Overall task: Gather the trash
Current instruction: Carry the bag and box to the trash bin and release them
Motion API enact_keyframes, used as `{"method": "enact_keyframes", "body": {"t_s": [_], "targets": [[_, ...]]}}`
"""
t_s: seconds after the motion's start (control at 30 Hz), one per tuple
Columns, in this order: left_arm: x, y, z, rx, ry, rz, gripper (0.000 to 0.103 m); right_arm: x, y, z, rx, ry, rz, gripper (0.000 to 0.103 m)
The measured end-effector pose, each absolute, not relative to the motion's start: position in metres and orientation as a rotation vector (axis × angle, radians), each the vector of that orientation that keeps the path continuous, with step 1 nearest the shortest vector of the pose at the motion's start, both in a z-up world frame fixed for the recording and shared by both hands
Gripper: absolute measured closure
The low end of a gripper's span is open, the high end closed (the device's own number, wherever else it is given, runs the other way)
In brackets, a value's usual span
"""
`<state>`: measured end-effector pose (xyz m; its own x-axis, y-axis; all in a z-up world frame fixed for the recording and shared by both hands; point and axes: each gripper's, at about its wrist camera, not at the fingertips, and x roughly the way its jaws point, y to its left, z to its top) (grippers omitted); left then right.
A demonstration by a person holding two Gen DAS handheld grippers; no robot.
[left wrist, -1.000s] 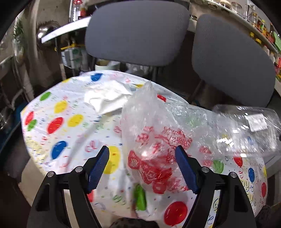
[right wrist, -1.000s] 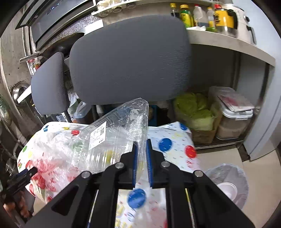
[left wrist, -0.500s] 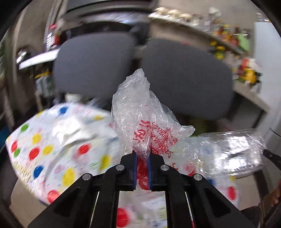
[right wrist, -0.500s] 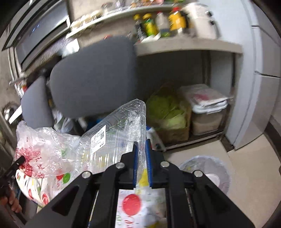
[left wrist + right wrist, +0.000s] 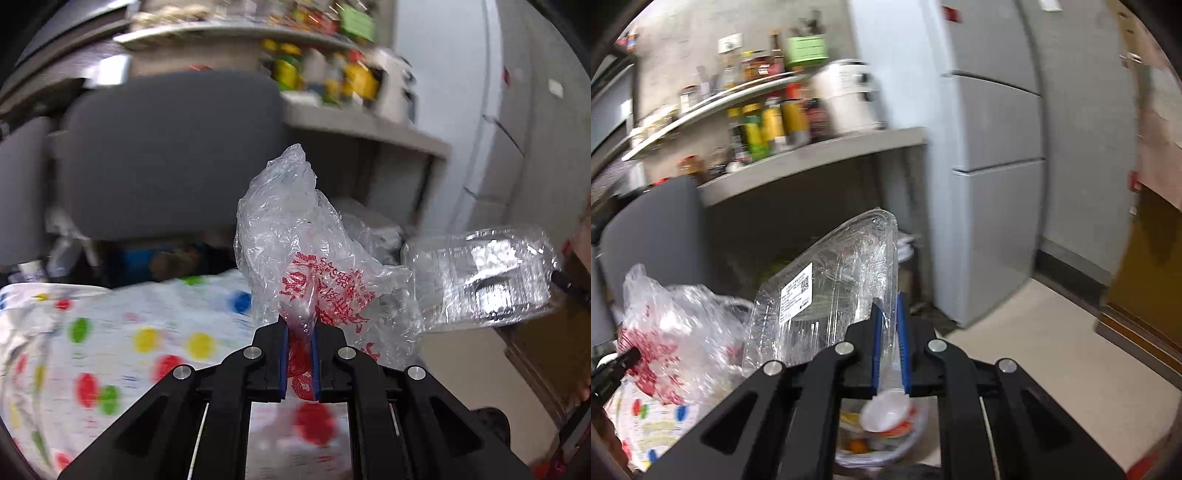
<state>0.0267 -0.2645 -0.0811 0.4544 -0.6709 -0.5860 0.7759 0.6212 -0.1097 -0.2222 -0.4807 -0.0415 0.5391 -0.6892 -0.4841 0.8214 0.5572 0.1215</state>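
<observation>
Both grippers have swung away from the table (image 5: pixel 110 332) since the earlier frames; the left gripper (image 5: pixel 297 354), wide open a second ago, is now clamped on the bag (image 5: pixel 295 236), and the right gripper (image 5: pixel 888 343) holds its clamp on the tray (image 5: pixel 827 295) by one thin edge. Each item is lifted clear of the spotted tablecloth and carried in the air; in the left view the tray hangs just beside the bag, to its right. Below the right gripper lies a bin (image 5: pixel 879 443) lined with clear film, with a white bowl and scraps in it. Handling, bag: thin crumpled film with red print, very light, fully limp. It gives no resistance, so a gathered fold must be pinched, as here; a single layer would probably slip out. Handling, tray: clear thin-walled plastic with a white label, light, springy, smooth. It should flex and crackle under load and may pivot about the pads. The rim is the stiffest place to grip. Neither item is fragile; the main risk is probably slipping from the jaws during fast travel.
</observation>
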Motion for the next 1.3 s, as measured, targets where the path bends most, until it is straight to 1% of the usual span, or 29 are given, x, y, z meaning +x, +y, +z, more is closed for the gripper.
{"method": "enact_keyframes", "body": {"t_s": [0.27,0.3,0.33,0.37,0.4,0.43,0.47,0.5,0.67,0.7,0.73,0.87,1.0,1.17,1.3], "targets": [[-0.012,-0.365,-0.141,0.375,0.726,-0.988,0.093,-0.264,-0.518,-0.066,0.392,0.434,-1.057,0.094],[-0.014,-0.375,-0.147,0.392,0.736,-0.992,0.09,-0.269,-0.522,-0.069,0.395,0.435,-1.069,0.094],[-0.015,-0.383,-0.15,0.407,0.741,-0.991,0.085,-0.274,-0.524,-0.069,0.397,0.435,-1.076,0.094],[-0.017,-0.393,-0.155,0.425,0.754,-1.003,0.081,-0.277,-0.527,-0.071,0.397,0.436,-1.088,0.094],[-0.017,-0.4,-0.158,0.438,0.764,-1.003,0.071,-0.281,-0.53,-0.073,0.397,0.436,-1.1,0.094],[-0.015,-0.406,-0.16,0.442,0.769,-1.0,0.057,-0.283,-0.533,-0.074,0.399,0.437,-1.107,0.094],[-0.015,-0.409,-0.161,0.437,0.771,-1.004,0.053,-0.285,-0.534,-0.076,0.401,0.438,-1.111,0.094],[-0.014,-0.412,-0.162,0.429,0.772,-1.015,0.05,-0.286,-0.536,-0.077,0.4,0.44,-1.119,0.094],[-0.005,-0.422,-0.163,0.424,0.776,-0.994,0.049,-0.28,-0.542,-0.08,0.387,0.451,-1.133,0.094],[-0.002,-0.42,-0.162,0.415,0.778,-0.993,0.044,-0.277,-0.542,-0.082,0.388,0.455,-1.127,0.094],[0.001,-0.414,-0.16,0.403,0.776,-0.991,0.036,-0.275,-0.542,-0.083,0.388,0.459,-1.121,0.094],[0.007,-0.412,-0.157,0.383,0.781,-0.979,0.036,-0.261,-0.539,-0.087,0.384,0.482,-1.087,0.094],[0.01,-0.399,-0.145,0.35,0.763,-0.962,0.036,-0.239,-0.534,-0.098,0.364,0.547,-1.049,0.094],[0.019,-0.371,-0.129,0.317,0.728,-0.91,0.036,-0.196,-0.531,-0.128,0.378,0.625,-0.982,0.094],[0.031,-0.343,-0.119,0.293,0.709,-0.854,0.036,-0.161,-0.535,-0.159,0.463,0.675,-0.903,0.094]]}}
